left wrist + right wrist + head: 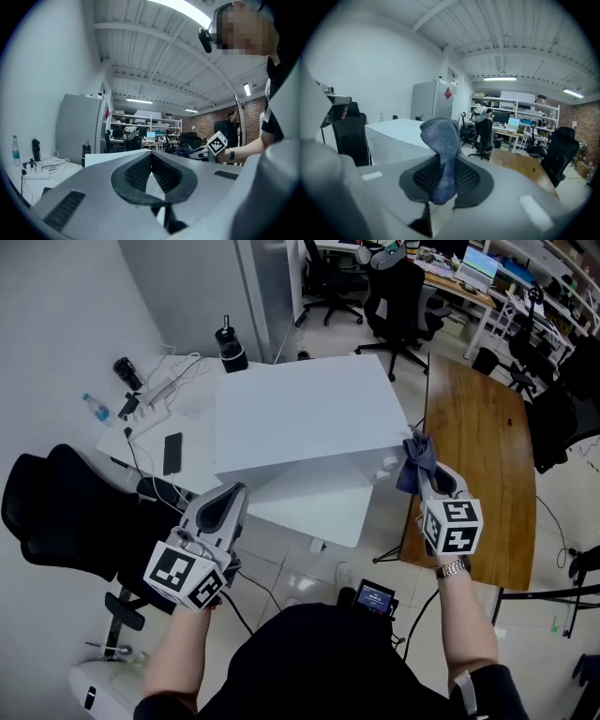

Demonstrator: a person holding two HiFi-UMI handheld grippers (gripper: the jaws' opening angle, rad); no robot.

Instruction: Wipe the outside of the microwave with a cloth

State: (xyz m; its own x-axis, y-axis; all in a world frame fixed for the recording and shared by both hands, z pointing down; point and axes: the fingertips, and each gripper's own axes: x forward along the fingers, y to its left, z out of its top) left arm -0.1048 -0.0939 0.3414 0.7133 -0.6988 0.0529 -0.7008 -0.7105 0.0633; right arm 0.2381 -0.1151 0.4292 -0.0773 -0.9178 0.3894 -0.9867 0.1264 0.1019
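Note:
The microwave [300,413] is a plain white box on a white desk in the middle of the head view. My right gripper [419,465] is at its near right corner, shut on a blue-grey cloth [415,457] that bunches up above the jaws. In the right gripper view the cloth [443,140] stands between the pads, with the microwave [398,133] just beyond on the left. My left gripper [236,491] is off the near left corner, shut with nothing in it. In the left gripper view its jaws meet [151,161], and the microwave's top [112,157] shows just past them.
A black office chair [56,521] stands close on the left. A wooden table [478,456] runs along the right. The white desk [150,442] carries a power strip, cables, a phone and bottles. A small device with a screen [375,596] sits on the floor near my feet.

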